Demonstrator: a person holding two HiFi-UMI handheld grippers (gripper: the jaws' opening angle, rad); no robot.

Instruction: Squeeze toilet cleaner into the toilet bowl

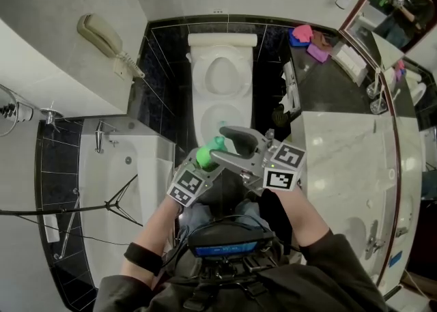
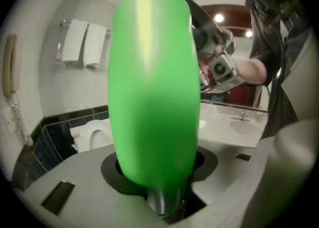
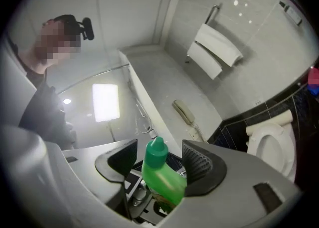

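The green toilet-cleaner bottle (image 1: 207, 156) is held up in front of the person, in the head view just short of the near edge of the white toilet (image 1: 199, 99). The left gripper (image 2: 159, 169) is clamped on the bottle's lower body; in the left gripper view the green plastic fills the space between the dark pads (image 2: 112, 169) and towers over the camera. The right gripper (image 3: 160, 161) comes in from the other side with its jaws spread wide. The bottle's neck and green cap (image 3: 157, 148) stand between the ribbed pads (image 3: 198, 164) with a clear gap on the left pad's side, so this tool grips nothing. The bottle's lower part overlaps the right pad in that view, and contact there cannot be made out. The cap is on the bottle, and the bottle leans to one side in the right gripper view. Around the toilet the wall is dark tile, and a beige wall telephone (image 1: 102, 37) hangs to the left above the bathtub (image 1: 153, 167). A pale stone vanity counter (image 1: 341, 160) runs along the right, with pink and purple cloths (image 1: 308, 41) at its far end.
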